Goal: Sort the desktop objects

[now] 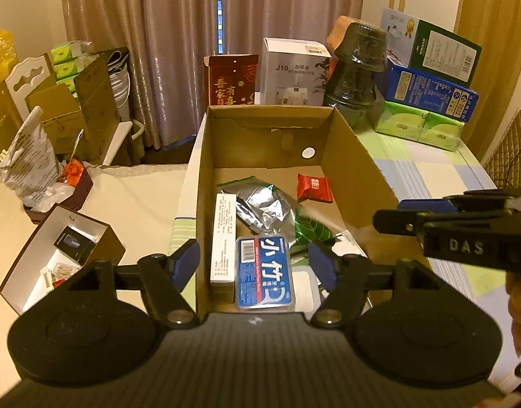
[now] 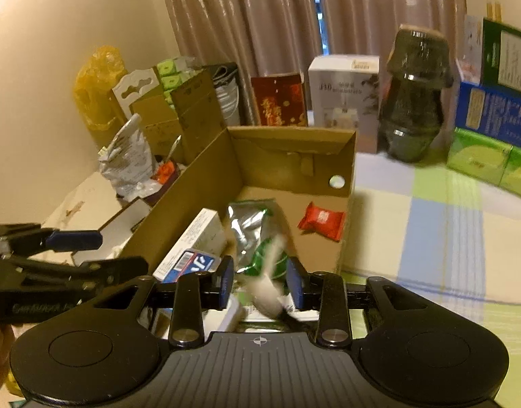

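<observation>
An open cardboard box [image 1: 223,156] stands on the table [image 1: 423,173], its left wall flush with the table's left edge. Right of the box the checked cloth lies bare up to the stacked cartons [image 1: 430,88] at the back.

Left tongs [image 1: 253,265]: apart, gripping nothing, hovering over the near end of the box, with the left blue pad over the left wall and the other inside the box.

Right tongs [image 2: 259,284]: apart, over the near right part of the box. A blurred white object [image 2: 268,292] sits between the pads; whether either pad touches it cannot be told. In the left wrist view the same item shows only as a pale streak [image 1: 323,217] off the tong tip.

Box contents: a blue card pack [image 1: 264,273] at the near end, a white carton [image 1: 224,238] just beside it along the left wall, a silver foil bag [image 1: 263,204] mid-floor, a green packet [image 1: 311,229] partly under it, and a red sachet [image 1: 313,188] toward the far right corner, apart from the rest.

The left wrist view alone shows an open white-lined box [image 1: 56,248] lower down, off the table's left edge. The right wrist view alone shows a yellow bag [image 2: 97,85] at the wall.

A white item at the box's near edge is masked by the tongs. The dark wrapped jar [image 1: 357,71] behind the box hides part of the cartons.
</observation>
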Demonstrator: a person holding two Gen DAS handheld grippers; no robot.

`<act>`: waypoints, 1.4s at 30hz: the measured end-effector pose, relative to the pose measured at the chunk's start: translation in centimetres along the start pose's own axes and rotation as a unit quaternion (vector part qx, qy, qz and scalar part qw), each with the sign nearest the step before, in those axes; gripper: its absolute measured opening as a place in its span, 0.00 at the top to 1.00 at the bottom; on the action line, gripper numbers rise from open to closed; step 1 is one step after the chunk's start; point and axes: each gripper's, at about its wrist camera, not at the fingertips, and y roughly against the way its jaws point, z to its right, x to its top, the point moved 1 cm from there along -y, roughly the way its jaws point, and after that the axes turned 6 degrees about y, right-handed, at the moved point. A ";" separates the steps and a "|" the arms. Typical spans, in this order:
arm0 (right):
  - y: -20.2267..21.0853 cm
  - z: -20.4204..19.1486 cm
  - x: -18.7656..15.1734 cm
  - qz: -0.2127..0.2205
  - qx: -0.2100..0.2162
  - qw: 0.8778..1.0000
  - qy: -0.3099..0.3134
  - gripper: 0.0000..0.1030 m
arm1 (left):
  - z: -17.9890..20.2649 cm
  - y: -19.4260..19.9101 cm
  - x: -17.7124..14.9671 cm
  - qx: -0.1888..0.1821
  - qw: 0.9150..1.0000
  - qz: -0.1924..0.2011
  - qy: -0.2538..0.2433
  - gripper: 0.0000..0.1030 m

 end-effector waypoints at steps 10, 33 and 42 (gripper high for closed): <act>3.5 1.3 -2.8 -0.009 -0.011 1.000 -0.021 0.33 | 0.2 2.2 -2.1 0.007 1.000 0.006 0.013 0.12; 14.9 -4.2 -8.5 -0.044 -0.023 0.998 -0.044 0.02 | 0.7 14.1 -9.6 0.039 0.994 0.041 0.097 0.01; 17.5 -5.9 -9.2 -0.038 -0.036 0.999 -0.015 0.02 | 1.5 17.6 -11.3 0.040 0.992 0.027 0.120 0.01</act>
